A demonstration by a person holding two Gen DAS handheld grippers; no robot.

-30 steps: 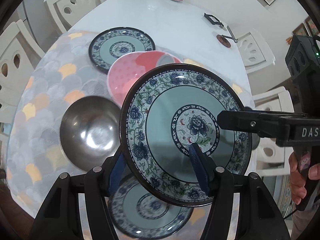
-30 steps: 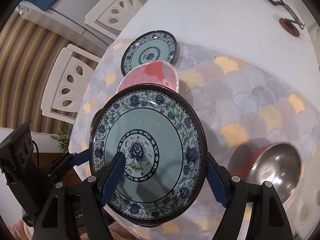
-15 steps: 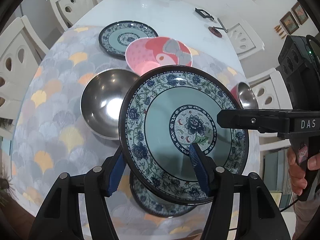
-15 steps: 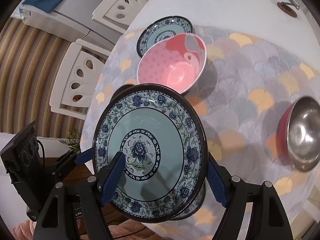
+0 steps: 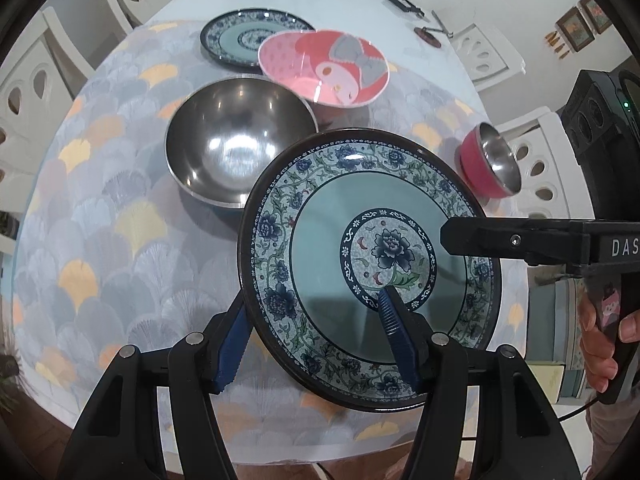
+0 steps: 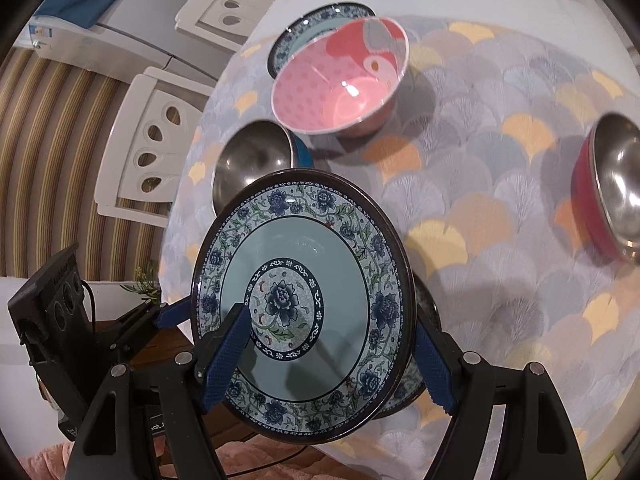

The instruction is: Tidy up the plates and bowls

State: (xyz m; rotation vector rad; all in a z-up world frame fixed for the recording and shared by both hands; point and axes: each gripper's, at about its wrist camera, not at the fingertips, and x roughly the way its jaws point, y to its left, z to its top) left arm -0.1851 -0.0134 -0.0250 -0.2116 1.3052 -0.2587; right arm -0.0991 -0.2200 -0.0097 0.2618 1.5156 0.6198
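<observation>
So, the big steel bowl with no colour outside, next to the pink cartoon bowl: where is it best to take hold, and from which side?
Probably the rim of the large plain steel bowl, from above on its near-left side. It stands upright and open, so one jaw can go inside the thin edge and one outside. The pink cartoon bowl crowds its far-right side.

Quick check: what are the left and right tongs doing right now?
Left tongs: shut on the floral plate, gripping its rim.
Right tongs: shut on the same plate's opposite rim.
</observation>
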